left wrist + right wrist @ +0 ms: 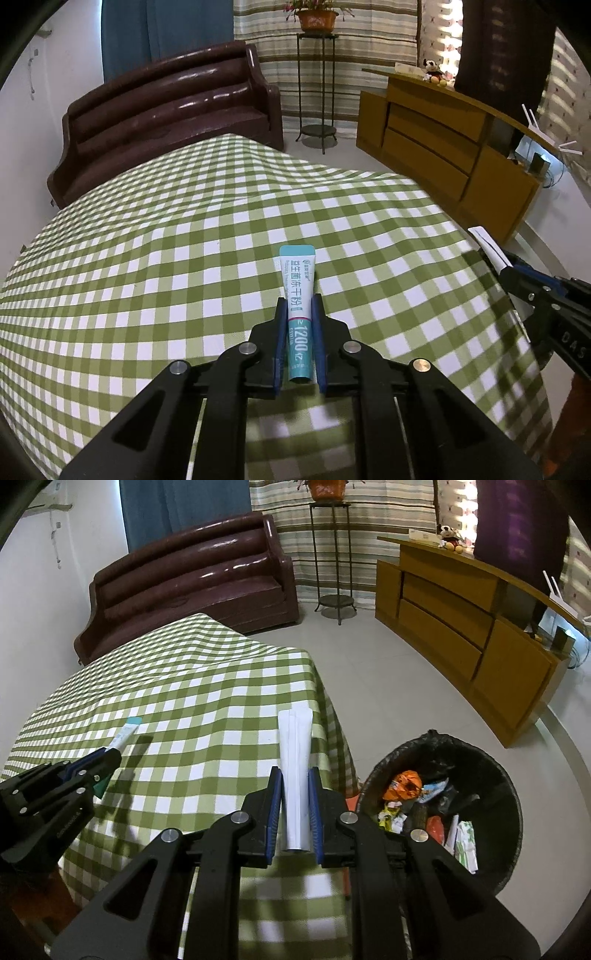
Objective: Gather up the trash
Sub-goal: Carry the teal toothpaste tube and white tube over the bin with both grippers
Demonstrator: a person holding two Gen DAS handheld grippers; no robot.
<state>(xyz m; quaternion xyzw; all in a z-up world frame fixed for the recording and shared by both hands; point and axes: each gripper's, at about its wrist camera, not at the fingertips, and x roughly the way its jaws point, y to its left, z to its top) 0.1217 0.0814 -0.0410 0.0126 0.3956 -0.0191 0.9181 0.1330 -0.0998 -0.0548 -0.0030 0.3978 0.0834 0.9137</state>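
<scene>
a table under a green-and-white checked cloth (184, 240) spreads ahead of and below both grippers. beyond its far edge stands a dark brown sofa (166, 122), and off to the right of that a wooden cabinet (443, 147) along the wall. low to the right of the right gripper (295, 775), off the table's edge, sits a bin lined with a black bag (495, 775), with an orange wrapper and other packets lying inside it.

the right gripper has its blue pads closed narrow on a folded white paper (295, 753), which sticks out past the fingertips over the cloth near the table's right edge. the left gripper (299, 302) is likewise pinched narrow on a teal-and-white sachet (297, 280), whose printed end juts forward beyond the fingertips above the cloth. from the right wrist view the left gripper sits to the left, its sachet pointing up and away. from the left wrist view the right gripper shows at the right edge, paper raised.
</scene>
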